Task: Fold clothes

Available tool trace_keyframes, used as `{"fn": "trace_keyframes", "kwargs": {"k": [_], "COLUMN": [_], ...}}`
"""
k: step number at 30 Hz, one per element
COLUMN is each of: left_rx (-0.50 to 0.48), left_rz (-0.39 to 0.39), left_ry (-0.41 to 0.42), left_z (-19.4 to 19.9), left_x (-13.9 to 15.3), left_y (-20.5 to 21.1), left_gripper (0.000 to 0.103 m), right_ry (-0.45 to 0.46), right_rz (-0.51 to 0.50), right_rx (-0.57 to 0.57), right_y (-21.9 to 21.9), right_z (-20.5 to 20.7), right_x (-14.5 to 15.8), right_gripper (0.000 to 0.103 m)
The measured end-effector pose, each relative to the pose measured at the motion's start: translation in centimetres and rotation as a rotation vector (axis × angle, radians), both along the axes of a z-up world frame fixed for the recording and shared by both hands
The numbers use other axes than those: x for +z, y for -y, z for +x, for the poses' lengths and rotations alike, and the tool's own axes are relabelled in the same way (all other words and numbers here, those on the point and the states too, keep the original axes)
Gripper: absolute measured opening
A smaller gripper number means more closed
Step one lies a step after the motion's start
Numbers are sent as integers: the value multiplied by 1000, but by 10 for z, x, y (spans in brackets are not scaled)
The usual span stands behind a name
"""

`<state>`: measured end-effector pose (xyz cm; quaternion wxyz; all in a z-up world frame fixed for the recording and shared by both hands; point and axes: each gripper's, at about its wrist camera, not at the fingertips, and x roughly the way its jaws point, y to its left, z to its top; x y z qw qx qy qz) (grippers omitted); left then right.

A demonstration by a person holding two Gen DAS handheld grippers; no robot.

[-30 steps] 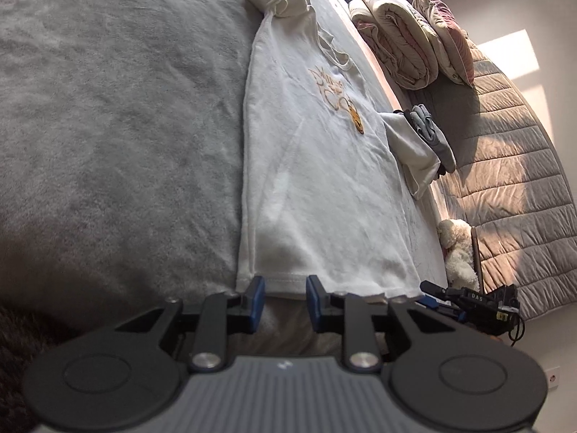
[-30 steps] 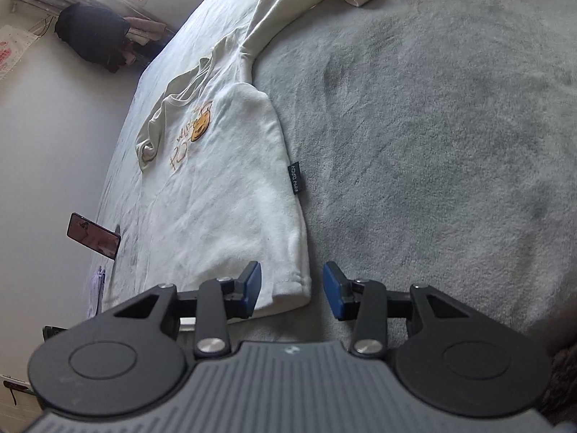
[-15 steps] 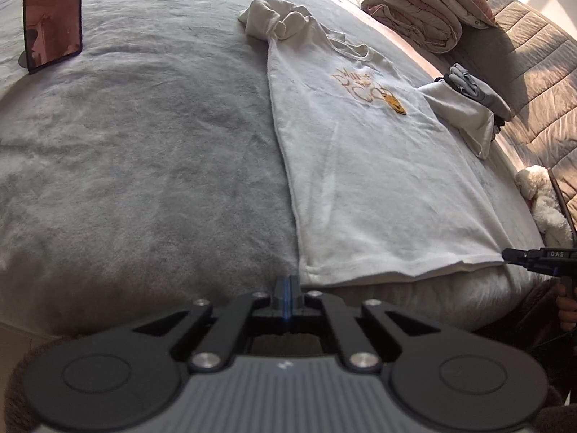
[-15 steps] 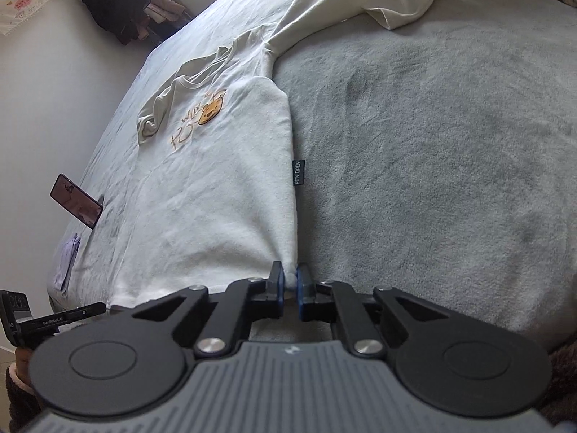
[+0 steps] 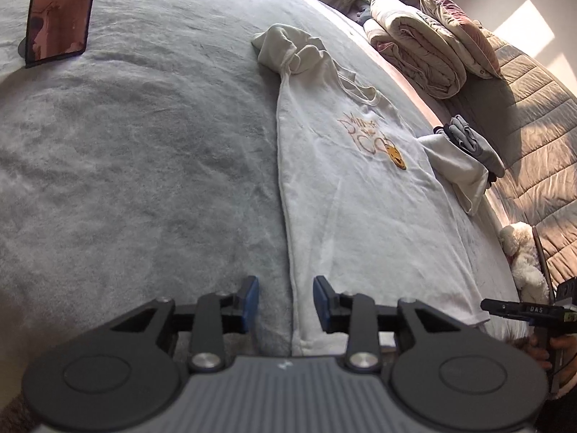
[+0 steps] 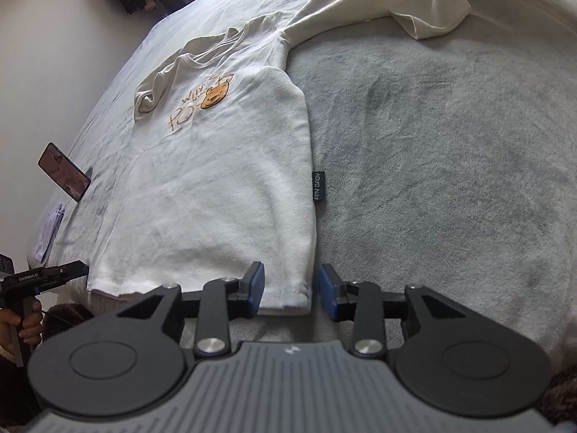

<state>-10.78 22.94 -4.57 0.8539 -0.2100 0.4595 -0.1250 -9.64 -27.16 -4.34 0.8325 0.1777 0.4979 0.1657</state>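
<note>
Two tools sit at the near hem of the white T-shirt (image 5: 360, 209), one at each bottom corner, and both are released with their jaws spread. Your left tool (image 5: 285, 297) straddles the shirt's left side seam just above the hem corner; your right tool (image 6: 290, 287) frames the opposite hem corner, the fabric lying between the blue pads without being pinched.

The shirt itself lies face up and flat on the grey bed (image 6: 450, 144), body spread out, print showing. That flat spread would suit either a shirt laid out for folding or one being smoothed between folds, so judge the fold from how it lies.

If you mean to lift the hem, close each tool on both layers right at the corner, deep enough that the stitched edge sits inside the pads, and take them together so the hem stays straight and level.

Further up, a black side label (image 6: 318, 186) marks the right seam. Beyond it, the right sleeve (image 6: 378, 7) stretches out across the bed, while the left sleeve (image 5: 288, 50) is bunched by the shoulder; both want tidying before the body is doubled over. Folded bedding (image 5: 418, 43) lies well beyond the collar.
</note>
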Motion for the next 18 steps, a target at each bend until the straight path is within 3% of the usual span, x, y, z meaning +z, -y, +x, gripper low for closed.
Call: {"fn": "trace_keyframes", "kwargs": {"k": [6,12,14,16,18], "left_rx": [45,91,94,105,135], "left_rz": [42,30,-8,-49,-83], "left_ry": [42,66,72,122,243], "left_z": [58,113,127,132,129], "left_x": [14,16,12,6,0], "left_y": [8,13,12,11,8], "left_gripper": [41,42,42,40,29], "right_ry": [33,54,60,67,71], "right_rz": [-54,-50,-45,-36,-31], "right_rx": [-24,-15,-9,7,22], "right_y": [-8,-32,-42,-57,-73], "right_z": [34,73,87,101,116], "right_x": [10,19,22,27,30], "right_gripper": [40,40,40,40,41]}}
